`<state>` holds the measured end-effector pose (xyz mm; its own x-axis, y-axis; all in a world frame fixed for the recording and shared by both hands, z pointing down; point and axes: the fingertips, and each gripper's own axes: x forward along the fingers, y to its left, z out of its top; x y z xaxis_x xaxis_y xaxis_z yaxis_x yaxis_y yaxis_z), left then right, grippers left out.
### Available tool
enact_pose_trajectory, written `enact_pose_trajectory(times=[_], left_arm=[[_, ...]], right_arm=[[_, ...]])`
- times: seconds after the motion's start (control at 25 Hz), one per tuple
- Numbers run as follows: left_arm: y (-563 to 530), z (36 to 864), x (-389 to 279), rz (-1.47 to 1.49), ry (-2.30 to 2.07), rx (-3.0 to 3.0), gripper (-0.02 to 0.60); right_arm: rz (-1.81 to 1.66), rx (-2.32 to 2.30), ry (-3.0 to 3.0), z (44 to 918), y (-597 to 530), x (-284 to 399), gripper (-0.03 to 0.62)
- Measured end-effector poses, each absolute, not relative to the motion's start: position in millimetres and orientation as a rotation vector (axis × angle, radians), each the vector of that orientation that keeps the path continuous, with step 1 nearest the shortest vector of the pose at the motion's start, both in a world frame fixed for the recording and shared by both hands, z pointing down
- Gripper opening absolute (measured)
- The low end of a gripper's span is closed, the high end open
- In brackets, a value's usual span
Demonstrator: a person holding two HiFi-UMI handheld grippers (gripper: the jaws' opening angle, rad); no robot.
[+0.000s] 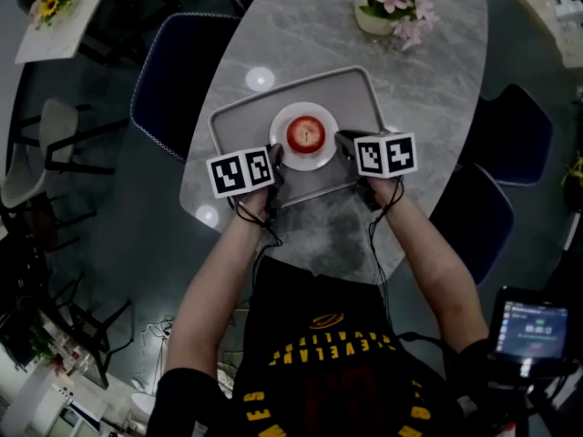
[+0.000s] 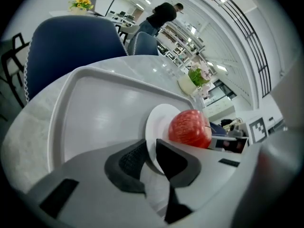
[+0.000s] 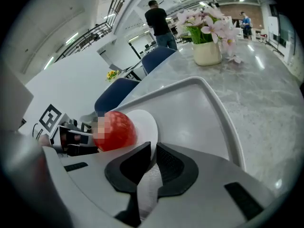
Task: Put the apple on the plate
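Oval marble table (image 1: 437,80), grey tray (image 1: 351,94) (near edge), flower pot (image 1: 372,21)

We're reading yellow letters arching across the person's black shirt (image 1: 332,346): "EVELAND" is showing, and more yellow lettering lower down is too cut off to read. The left cube (image 1: 241,171) and right cube (image 1: 385,155) are showing black-and-white square codes, not words. The small screen (image 1: 533,326) is glowing with green figures too tiny for us to read.
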<state>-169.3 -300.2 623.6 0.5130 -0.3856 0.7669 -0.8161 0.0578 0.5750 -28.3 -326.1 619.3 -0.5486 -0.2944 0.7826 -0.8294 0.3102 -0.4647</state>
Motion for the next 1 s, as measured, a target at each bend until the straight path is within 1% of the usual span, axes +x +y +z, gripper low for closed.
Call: enact_pose_trajectory(times=[0.2, 0.36, 0.64, 0.76, 1.0], left_arm=[[-300.4, 624.0, -166.9, 0.584, -1.110, 1.639, 0.067], [-301.0, 622.6, -163.8, 0.754, -1.144, 1.770, 0.081], [-300.9, 625.8, -160.5, 0.987, -1.221, 1.954, 0.087], [-298.3, 620.9, -159.3, 1.001, -1.249, 2.011, 0.087], [-294.7, 598.6, -160.0, 0.938, -1.315, 2.089, 0.086]], right_arm=[[1.002, 0.952, -2.011, 619.5, -327.0, -28.5, 0.028], [0.826, 0.944, -2.030, 618.3, -327.6, -25.4, 0.028], [0.499, 0.932, -2.070, 606.5, -326.3, -19.1, 0.028], [0.432, 0.959, -2.096, 592.3, -325.0, -18.6, 0.028], [0.432, 1.016, -2.154, 571.1, -314.4, -14.4, 0.027]])
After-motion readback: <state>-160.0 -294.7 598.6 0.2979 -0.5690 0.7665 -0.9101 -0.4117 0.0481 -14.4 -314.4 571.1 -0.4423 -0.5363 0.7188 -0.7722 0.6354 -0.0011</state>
